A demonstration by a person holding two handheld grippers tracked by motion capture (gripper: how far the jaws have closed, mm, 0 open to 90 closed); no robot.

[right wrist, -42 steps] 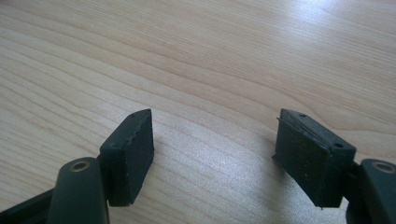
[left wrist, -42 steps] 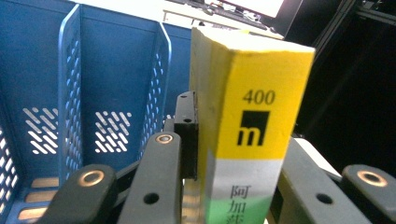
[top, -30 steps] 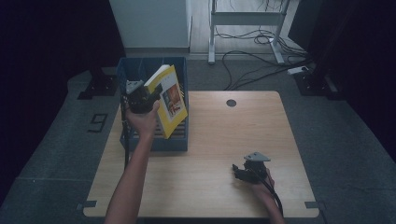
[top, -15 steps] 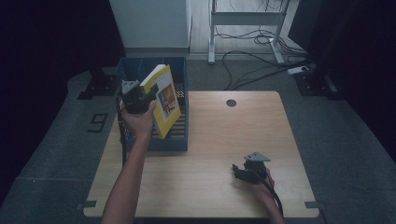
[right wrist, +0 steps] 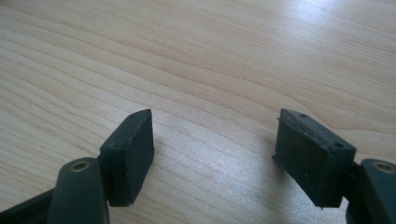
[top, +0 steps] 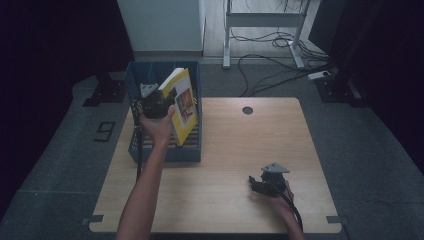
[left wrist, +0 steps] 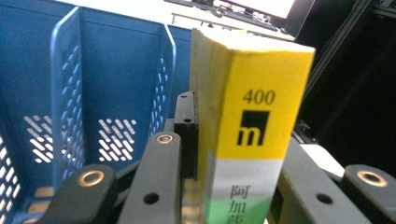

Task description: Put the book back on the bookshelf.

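Yellow book (top: 181, 106) clamped near its spine in the left gripper (top: 159, 104), held tilted over the blue file rack (top: 165, 152); appears thick, stiff, fairly heavy; best gripped across the spine; right gripper (top: 256, 185) rests on the wooden table (top: 235, 150), jaws apart, empty.

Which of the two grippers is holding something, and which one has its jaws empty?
The left gripper holds the yellow book over the blue file rack, jaws shut on it. The right gripper rests open on the wooden table, with nothing between its jaws.
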